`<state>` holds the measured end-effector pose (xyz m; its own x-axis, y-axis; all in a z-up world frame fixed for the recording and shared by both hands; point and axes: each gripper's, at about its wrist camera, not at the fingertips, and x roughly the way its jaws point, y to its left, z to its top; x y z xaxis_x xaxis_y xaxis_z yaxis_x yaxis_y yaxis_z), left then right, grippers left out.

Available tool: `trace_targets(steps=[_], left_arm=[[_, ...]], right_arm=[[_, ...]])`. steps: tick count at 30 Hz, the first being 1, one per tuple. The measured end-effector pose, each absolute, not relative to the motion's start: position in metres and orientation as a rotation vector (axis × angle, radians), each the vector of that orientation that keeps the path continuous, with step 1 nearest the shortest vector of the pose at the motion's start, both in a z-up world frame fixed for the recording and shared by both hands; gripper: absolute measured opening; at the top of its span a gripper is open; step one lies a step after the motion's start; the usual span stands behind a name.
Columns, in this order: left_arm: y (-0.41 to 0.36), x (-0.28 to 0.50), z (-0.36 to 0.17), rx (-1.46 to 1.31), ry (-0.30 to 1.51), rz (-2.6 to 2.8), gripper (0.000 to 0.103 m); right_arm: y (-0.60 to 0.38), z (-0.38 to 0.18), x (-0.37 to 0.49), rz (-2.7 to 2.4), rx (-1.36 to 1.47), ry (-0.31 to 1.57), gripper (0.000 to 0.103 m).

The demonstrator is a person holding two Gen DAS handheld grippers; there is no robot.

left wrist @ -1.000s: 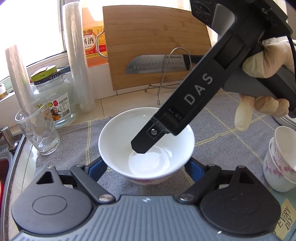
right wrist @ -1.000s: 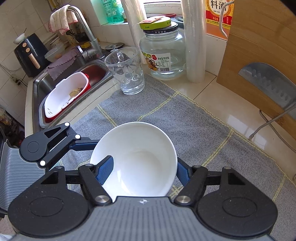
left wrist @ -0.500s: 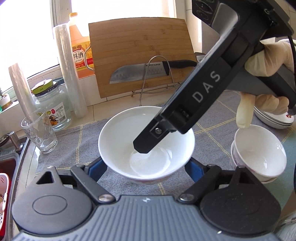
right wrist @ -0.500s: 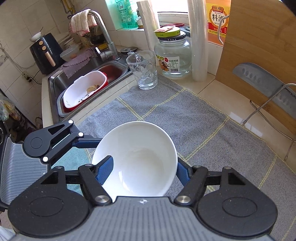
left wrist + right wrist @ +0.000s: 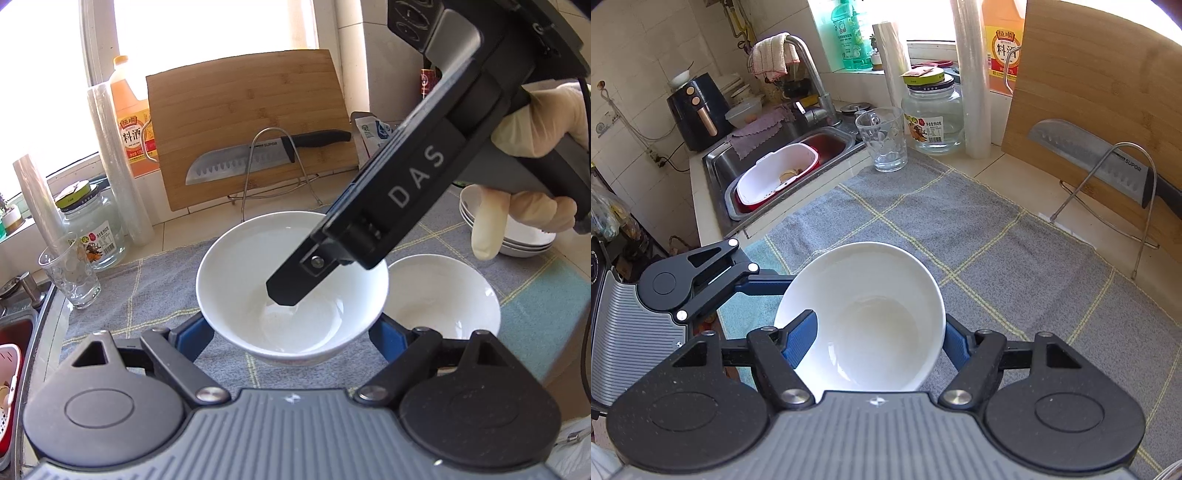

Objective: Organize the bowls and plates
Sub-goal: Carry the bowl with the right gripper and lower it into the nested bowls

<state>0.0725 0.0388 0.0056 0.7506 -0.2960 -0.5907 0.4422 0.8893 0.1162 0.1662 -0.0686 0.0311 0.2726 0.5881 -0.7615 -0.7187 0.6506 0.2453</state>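
A white bowl (image 5: 236, 280) is held between the blue pads of the left gripper (image 5: 291, 332), one pad pressed against each side of its outer wall, and it is carried clear above the grey checked cloth (image 5: 155, 288) spread over the counter. The same bowl is gripped by the right gripper (image 5: 871, 339) as well – in the right wrist view one blue finger (image 5: 801, 338) is seen inside the rim and the other outside the opposite wall, so the jaws are closed on the bowl from that side too. In the left wrist view a black finger of the right gripper reaches down into the bowl, and a gloved hand (image 5: 532, 173) is seen on its handle. Just beside the held bowl, to its right, a second white bowl (image 5: 454, 295) stands on the cloth; behind it a stack of white plates (image 5: 524, 236) is partly hidden. A cutting board (image 5: 251, 122) with a knife (image 5: 236, 162) on a wire stand, a glass (image 5: 70, 273) and a jar (image 5: 92, 229) are set along the back – the sink (image 5: 746, 162) lies to the left.
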Motion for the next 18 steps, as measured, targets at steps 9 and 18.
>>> trace_targets(steps=[9,18], left_arm=[[0.020,0.053,0.013,0.262,0.599,-0.432,0.090],[0.002,0.046,0.017,0.266,0.604,-0.485,0.090]], right_arm=[[-0.098,0.036,0.144,0.875,-0.154,0.938,0.077],[-0.129,0.038,0.131,0.832,-0.144,0.935,0.077]])
